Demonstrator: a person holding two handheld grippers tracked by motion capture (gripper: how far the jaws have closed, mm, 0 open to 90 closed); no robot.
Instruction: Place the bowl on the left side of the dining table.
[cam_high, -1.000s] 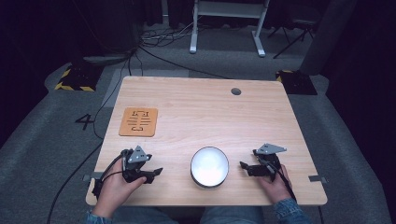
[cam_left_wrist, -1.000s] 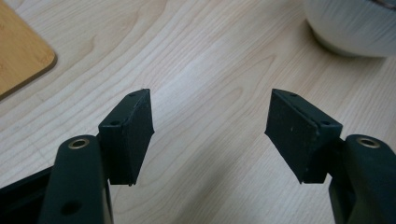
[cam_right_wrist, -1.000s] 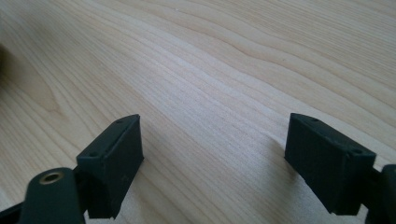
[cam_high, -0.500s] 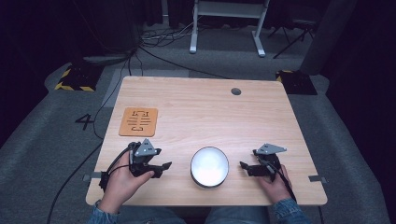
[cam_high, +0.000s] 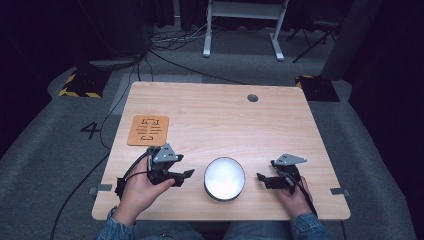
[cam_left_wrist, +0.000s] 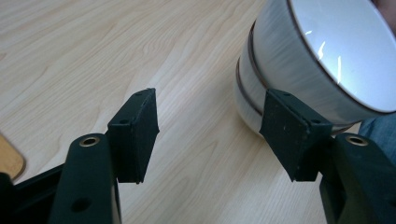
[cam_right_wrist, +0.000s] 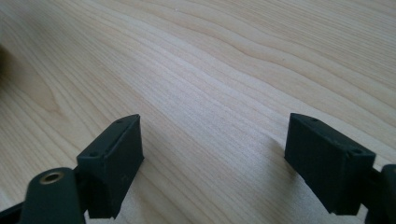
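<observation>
A stack of white bowls (cam_high: 224, 178) with dark rims stands near the table's front edge, between my two hands. The left gripper view brings the stack (cam_left_wrist: 299, 60) close at the upper right, just beyond my right-hand jaw. My left gripper (cam_high: 186, 175) is open, pointing right at the bowls, a short gap away from them. In its own view my left gripper (cam_left_wrist: 215, 123) holds nothing between its jaws. My right gripper (cam_high: 261, 178) is open too, to the right of the bowls and pointing left. Bare wood lies between the jaws of my right gripper (cam_right_wrist: 210, 149).
An orange mat (cam_high: 148, 130) with dark markings lies at the table's left side, behind my left hand. A small grey grommet (cam_high: 252, 98) sits near the far edge. The wooden table (cam_high: 220, 120) has bare room across its middle and back.
My left gripper has moved right and slightly forward toward the bowls. The right gripper and the bowls have stayed in place.
</observation>
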